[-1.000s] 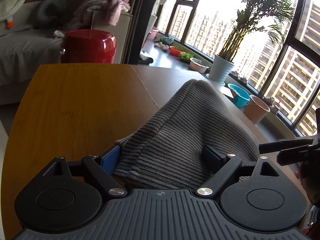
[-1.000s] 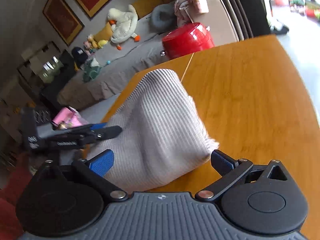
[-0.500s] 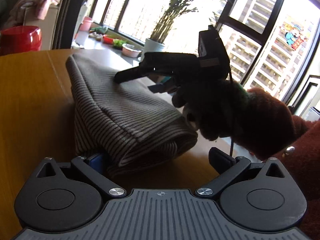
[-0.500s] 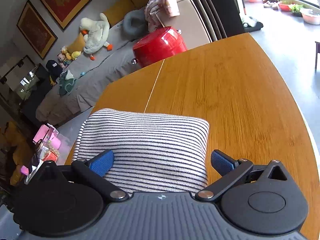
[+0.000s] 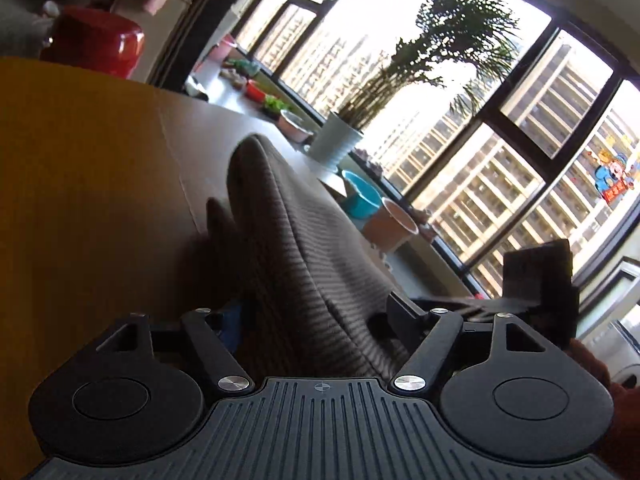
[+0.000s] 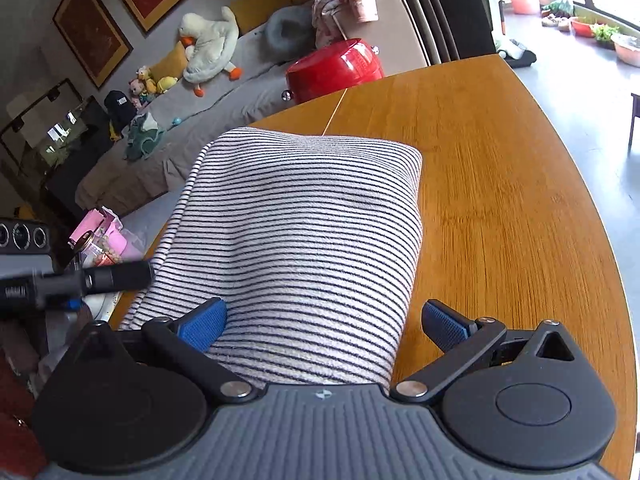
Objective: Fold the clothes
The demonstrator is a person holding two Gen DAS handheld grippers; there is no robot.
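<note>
A folded garment with thin dark stripes (image 6: 312, 220) lies on the wooden table (image 6: 500, 160), its folded edge at the far end. My right gripper (image 6: 324, 320) is open, its blue pads (image 6: 444, 324) on either side of the garment's near end. In the left wrist view the same garment (image 5: 304, 248) rises as a dark ridge running away from me. My left gripper (image 5: 316, 316) is open around its near end. The right gripper (image 5: 536, 280) shows at that view's right edge, and the left gripper (image 6: 100, 280) at the right wrist view's left edge.
A red round container (image 6: 336, 68) stands beyond the table's far edge, in front of a grey sofa with plush toys (image 6: 208, 40). A potted plant (image 5: 336, 144) and a teal basin (image 5: 360, 196) sit by the window. The table's curved edge (image 6: 600, 240) runs along the right.
The garment, held up like a tent a second ago, now lies folded on the table. The left wrist view has swung from facing the right gripper to looking along the garment.
</note>
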